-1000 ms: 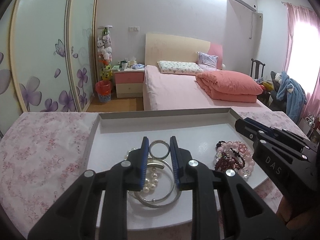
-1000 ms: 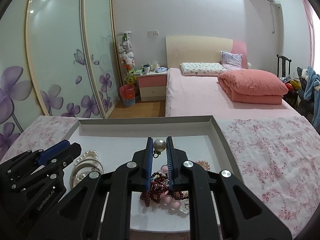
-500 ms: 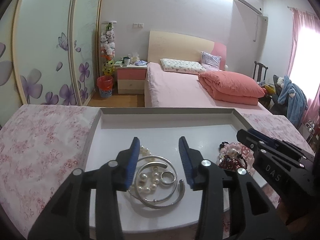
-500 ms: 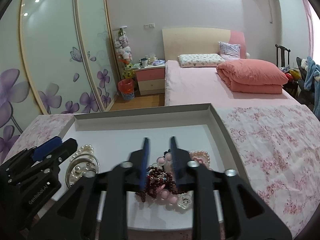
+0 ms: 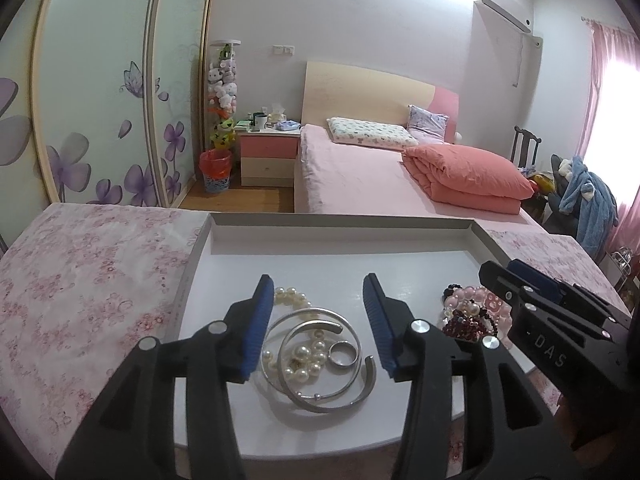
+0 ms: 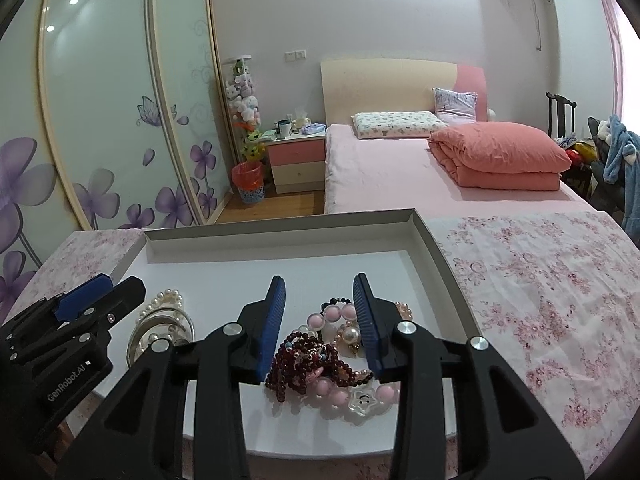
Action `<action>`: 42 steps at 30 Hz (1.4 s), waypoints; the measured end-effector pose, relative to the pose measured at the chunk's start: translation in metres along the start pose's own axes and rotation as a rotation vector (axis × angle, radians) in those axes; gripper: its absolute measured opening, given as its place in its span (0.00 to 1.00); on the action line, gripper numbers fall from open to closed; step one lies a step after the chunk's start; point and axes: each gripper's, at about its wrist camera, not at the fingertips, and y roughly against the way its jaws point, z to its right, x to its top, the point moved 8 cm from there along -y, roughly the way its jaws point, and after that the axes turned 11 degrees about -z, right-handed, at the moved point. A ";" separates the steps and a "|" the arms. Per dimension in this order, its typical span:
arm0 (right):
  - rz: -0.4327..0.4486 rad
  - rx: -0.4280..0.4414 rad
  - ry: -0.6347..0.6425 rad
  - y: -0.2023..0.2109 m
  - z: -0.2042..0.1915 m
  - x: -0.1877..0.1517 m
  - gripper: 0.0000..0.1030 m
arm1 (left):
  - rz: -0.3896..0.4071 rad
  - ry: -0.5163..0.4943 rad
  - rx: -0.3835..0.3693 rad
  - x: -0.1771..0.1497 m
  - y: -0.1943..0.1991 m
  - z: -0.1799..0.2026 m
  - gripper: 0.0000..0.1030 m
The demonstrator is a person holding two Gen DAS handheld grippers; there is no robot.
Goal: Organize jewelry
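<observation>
A shallow white tray (image 5: 340, 236) (image 6: 280, 222) lies on a floral cloth. On its left lie silver bangles (image 5: 320, 396), a small silver ring (image 5: 343, 354) and a white pearl strand (image 5: 308, 354). On its right lie pink beads (image 6: 338, 312), a dark red bead bracelet (image 6: 304, 360), a pearl earring (image 6: 352, 336) and a star charm (image 6: 362, 402). My left gripper (image 5: 319, 320) is open and empty above the bangles. My right gripper (image 6: 320, 312) is open and empty above the bead pile.
The floral tablecloth (image 5: 92, 280) (image 6: 540, 300) spreads on both sides of the tray. Beyond the table stand a pink bed (image 5: 380, 184), a bedside cabinet (image 5: 270, 156) and a red bin (image 5: 216, 170). Sliding wardrobe doors (image 5: 100, 100) line the left.
Both grippers opened and drew back and up. The left let go of the silver ring, which now lies inside the bangles. The right let go of the pearl earring onto the bead pile.
</observation>
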 end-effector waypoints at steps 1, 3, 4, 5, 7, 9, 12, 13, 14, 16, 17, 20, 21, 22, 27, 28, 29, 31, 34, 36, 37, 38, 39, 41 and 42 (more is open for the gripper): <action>0.000 -0.002 0.002 0.001 0.000 -0.001 0.36 | 0.001 0.002 0.001 0.000 0.002 -0.001 0.46; 0.004 -0.003 0.004 0.005 0.000 -0.002 0.36 | 0.004 0.005 0.004 -0.002 0.007 -0.004 0.48; 0.006 -0.004 0.005 0.008 0.000 -0.003 0.36 | 0.006 0.007 0.005 -0.002 0.010 -0.006 0.49; 0.009 -0.003 0.005 0.012 0.000 -0.004 0.36 | 0.008 0.010 0.006 -0.003 0.013 -0.007 0.49; 0.013 -0.002 0.006 0.018 -0.001 -0.005 0.36 | 0.011 0.015 0.010 -0.004 0.022 -0.008 0.51; 0.017 -0.003 0.012 0.027 -0.002 -0.007 0.36 | 0.015 0.023 0.009 -0.007 0.033 -0.011 0.53; 0.025 -0.007 0.025 0.040 -0.004 -0.011 0.39 | 0.025 0.028 0.008 -0.012 0.050 -0.016 0.58; 0.032 -0.010 0.028 0.047 -0.004 -0.013 0.47 | 0.028 0.029 0.007 -0.013 0.057 -0.017 0.61; 0.038 -0.014 0.029 0.052 -0.003 -0.015 0.52 | 0.033 0.030 0.006 -0.015 0.062 -0.018 0.62; 0.056 -0.020 0.035 0.065 -0.004 -0.019 0.64 | 0.041 0.030 0.003 -0.020 0.075 -0.021 0.69; 0.063 -0.021 0.039 0.072 -0.003 -0.021 0.69 | 0.046 0.030 0.001 -0.023 0.082 -0.022 0.71; 0.081 -0.022 0.044 0.088 -0.003 -0.027 0.82 | 0.059 0.030 -0.003 -0.032 0.101 -0.028 0.84; 0.087 -0.024 0.045 0.094 -0.003 -0.029 0.84 | 0.066 0.031 0.000 -0.035 0.108 -0.029 0.87; 0.092 -0.025 0.046 0.099 -0.003 -0.031 0.88 | 0.073 0.032 0.004 -0.038 0.113 -0.030 0.91; 0.111 -0.036 0.066 0.125 -0.005 -0.044 0.98 | 0.108 0.026 0.013 -0.051 0.141 -0.033 0.96; 0.113 -0.036 0.068 0.128 -0.005 -0.046 0.98 | 0.114 0.023 0.012 -0.053 0.145 -0.032 0.96; 0.112 -0.031 0.070 0.132 -0.006 -0.050 0.98 | 0.121 0.020 0.013 -0.055 0.151 -0.032 0.96; 0.102 -0.019 0.070 0.140 -0.005 -0.057 0.98 | 0.141 0.011 0.019 -0.060 0.162 -0.032 0.96; 0.105 -0.009 0.061 0.153 -0.004 -0.067 0.98 | 0.181 -0.010 0.042 -0.068 0.179 -0.030 0.96; 0.117 0.000 0.056 0.163 -0.004 -0.073 0.98 | 0.204 -0.027 0.063 -0.074 0.189 -0.028 0.96; 0.121 0.002 0.056 0.166 -0.005 -0.076 0.98 | 0.211 -0.032 0.070 -0.076 0.192 -0.027 0.96; 0.127 0.005 0.058 0.171 -0.007 -0.078 0.98 | 0.219 -0.038 0.078 -0.080 0.196 -0.026 0.96; 0.134 0.007 0.062 0.176 -0.009 -0.081 0.98 | 0.225 -0.043 0.083 -0.083 0.199 -0.025 0.96; 0.147 0.004 0.074 0.183 -0.012 -0.085 0.98 | 0.229 -0.050 0.087 -0.088 0.203 -0.022 0.96; 0.155 0.001 0.082 0.187 -0.014 -0.087 0.98 | 0.230 -0.056 0.089 -0.091 0.204 -0.020 0.96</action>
